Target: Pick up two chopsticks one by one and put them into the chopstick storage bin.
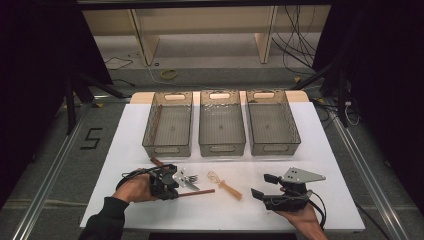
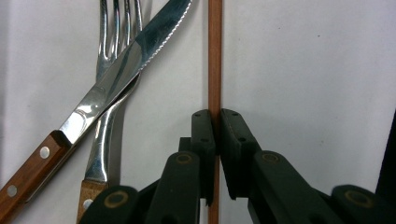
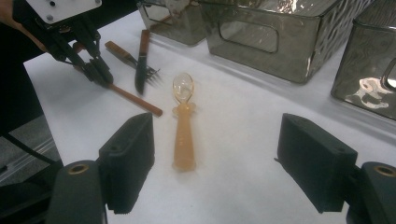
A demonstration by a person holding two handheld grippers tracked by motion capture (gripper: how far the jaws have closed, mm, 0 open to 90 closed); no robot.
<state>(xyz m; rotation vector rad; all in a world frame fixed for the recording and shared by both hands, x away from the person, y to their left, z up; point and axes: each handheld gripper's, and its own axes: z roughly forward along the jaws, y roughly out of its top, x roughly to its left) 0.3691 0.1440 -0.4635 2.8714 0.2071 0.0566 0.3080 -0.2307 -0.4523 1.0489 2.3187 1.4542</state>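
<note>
Left tongs (image 2: 217,140) grip chopstick (image 2: 215,56) lengthwise along jaws.

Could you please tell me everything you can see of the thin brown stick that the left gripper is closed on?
The brown stick is thin, straight and even in width, wood-like, reddish brown. It lies flat on the white table, beside a crossed knife and fork without touching them. The left gripper clamps it between both pads; one end juts out towards the spoon.

A slim reddish-brown chopstick (image 2: 215,56) lies flat on the white table — pinched between the left gripper's (image 2: 217,122) two black jaws, which press on it from both sides. It runs straight out past the jaw tips, and its near end passes back beneath the jaws — an unbroken, plain, straight rod.
</note>
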